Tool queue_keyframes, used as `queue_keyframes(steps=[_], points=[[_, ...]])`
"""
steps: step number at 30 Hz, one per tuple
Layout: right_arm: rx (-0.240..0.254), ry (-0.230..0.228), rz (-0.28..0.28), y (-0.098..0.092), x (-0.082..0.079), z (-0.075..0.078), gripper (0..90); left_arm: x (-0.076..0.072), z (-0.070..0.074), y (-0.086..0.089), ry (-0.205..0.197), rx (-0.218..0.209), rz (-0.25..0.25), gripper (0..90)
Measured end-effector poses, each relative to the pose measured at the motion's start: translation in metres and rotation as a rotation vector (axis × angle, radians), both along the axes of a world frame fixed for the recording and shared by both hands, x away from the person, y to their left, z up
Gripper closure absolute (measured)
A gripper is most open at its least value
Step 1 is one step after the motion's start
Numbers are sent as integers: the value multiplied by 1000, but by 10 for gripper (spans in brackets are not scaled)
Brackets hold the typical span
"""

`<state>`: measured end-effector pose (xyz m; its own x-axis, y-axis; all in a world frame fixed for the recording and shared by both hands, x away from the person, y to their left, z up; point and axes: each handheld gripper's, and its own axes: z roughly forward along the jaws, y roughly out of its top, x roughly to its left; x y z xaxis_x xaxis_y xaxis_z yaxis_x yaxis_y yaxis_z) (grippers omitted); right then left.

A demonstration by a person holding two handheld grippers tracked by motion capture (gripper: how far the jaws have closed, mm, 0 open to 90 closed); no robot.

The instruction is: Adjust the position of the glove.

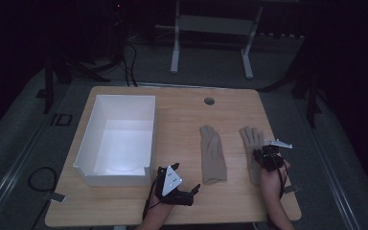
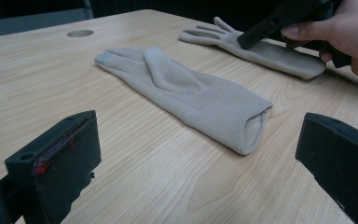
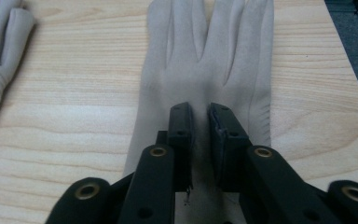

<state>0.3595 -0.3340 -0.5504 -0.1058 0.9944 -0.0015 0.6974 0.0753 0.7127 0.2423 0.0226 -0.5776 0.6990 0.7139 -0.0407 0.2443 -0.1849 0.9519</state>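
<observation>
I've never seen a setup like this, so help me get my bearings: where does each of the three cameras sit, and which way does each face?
High view: above the person's side, looking forward and down on the table; both forearms and claws show.
Left gripper view: rides the left claw, low over the wood, facing the folded glove; open jaws show.
Right gripper view: rides the right claw, looking down on the flat glove; nearly closed jaws show.
All three views share both gloves.
</observation>
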Motion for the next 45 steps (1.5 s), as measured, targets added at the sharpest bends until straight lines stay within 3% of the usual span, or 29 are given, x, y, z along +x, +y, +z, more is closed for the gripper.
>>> queue_keyframes(steps=[7,12,19,21,22,23,24,26,34,35,41,45], points=[[20,6,9,-2,0,2,668,0,0,0,-2,3,-2,3],[85,15,95,-12,-2,14,615,0,0,0,-3,2,-2,3],[0,-98,279,-32,-4,43,574,-1,0,0,-6,2,-3,3],[-6,-98,301,-34,-3,46,573,0,0,0,-5,2,-3,3],[-35,-87,359,-36,0,48,557,0,0,0,-3,0,-2,3],[-35,-87,359,-36,0,48,557,0,0,0,-3,0,-2,3],[-45,-74,396,-36,2,44,548,0,0,0,-4,0,-2,4],[-44,-66,399,-36,3,41,548,0,0,0,-4,2,-3,3],[-45,0,363,-35,7,1,608,0,0,0,-4,1,-6,3],[-41,-9,364,-34,6,-2,607,0,0,0,-5,2,-5,3],[-62,-30,330,-27,0,-4,802,-1,0,0,-6,3,-5,3],[-50,-25,281,-23,-1,-3,829,0,0,0,-4,3,-5,3]])
